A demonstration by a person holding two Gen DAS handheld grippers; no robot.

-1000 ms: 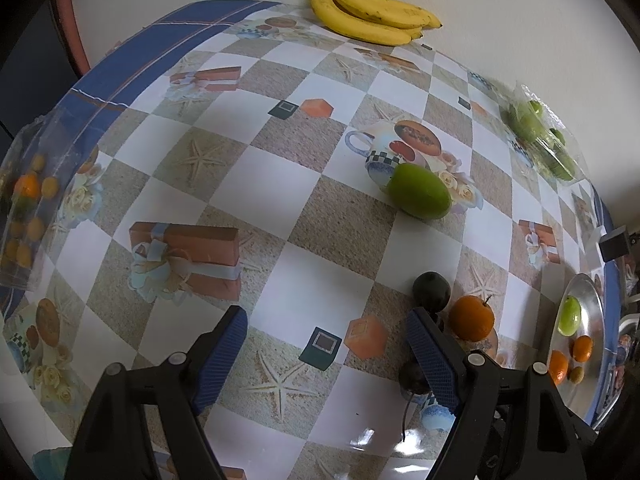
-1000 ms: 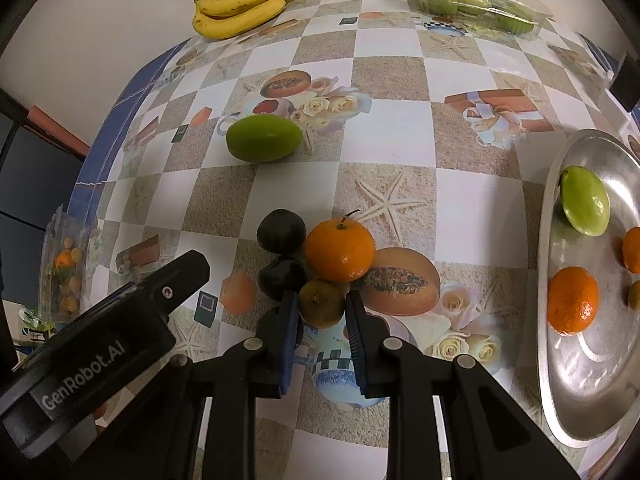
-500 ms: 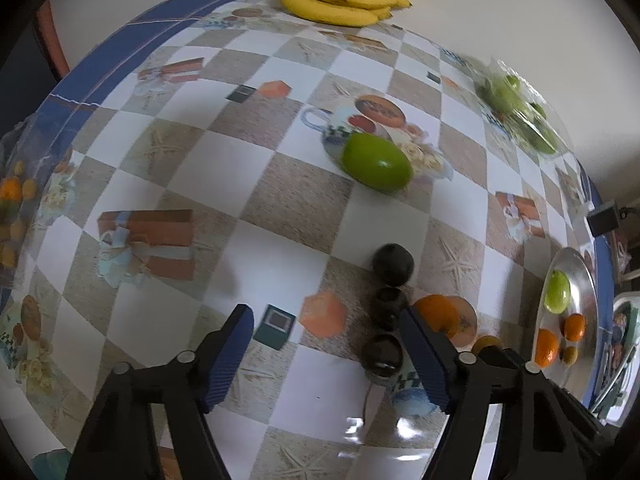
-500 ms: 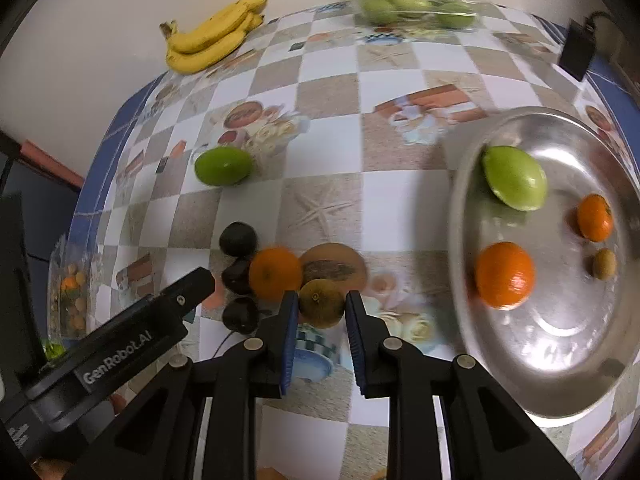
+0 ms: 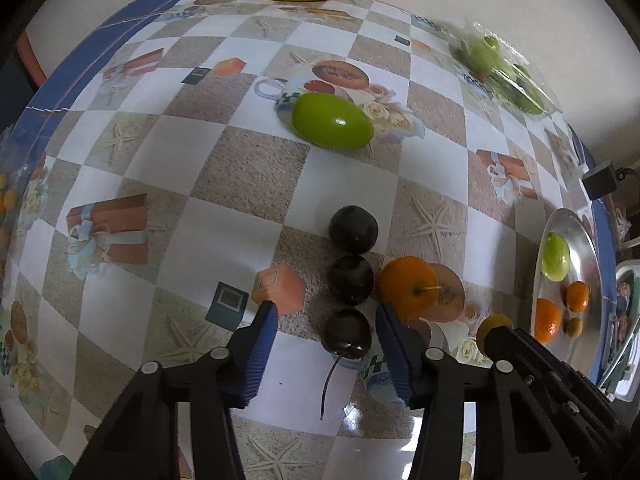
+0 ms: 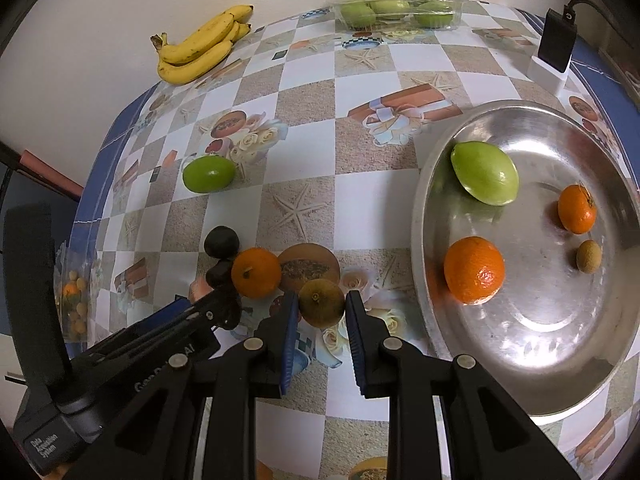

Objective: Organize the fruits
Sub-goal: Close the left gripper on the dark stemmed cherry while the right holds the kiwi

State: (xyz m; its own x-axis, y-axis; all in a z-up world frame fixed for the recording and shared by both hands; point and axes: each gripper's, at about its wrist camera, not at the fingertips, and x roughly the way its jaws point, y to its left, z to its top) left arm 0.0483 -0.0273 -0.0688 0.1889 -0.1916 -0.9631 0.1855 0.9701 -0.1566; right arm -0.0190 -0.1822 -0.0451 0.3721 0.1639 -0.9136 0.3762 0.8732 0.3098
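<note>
Right now our right tongs point(image 6: 321, 312) pinch the small brownish-green round fruit point(image 6: 321, 302) above the counter point(image 6: 360, 184), the silver metal dish point(image 6: 424, 184) at three o'clock; a loose pinch could drop it. Our left tongs point(image 5: 326, 334), spread around the dark stemmed cherry point(image 5: 346, 334), may nudge its neighbours.

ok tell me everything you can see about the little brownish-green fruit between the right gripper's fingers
The small round brownish-green fruit has dull olive, mottled skin with a tiny dark stem scar facing the camera. It sits between the blue-padded fingers of the right gripper, which is shut on it. It is over the rose print of the checkered tablecloth, just right of the loose orange mandarin and left of the round silver metal tray. Whether it is lifted off the cloth cannot be told.
</note>
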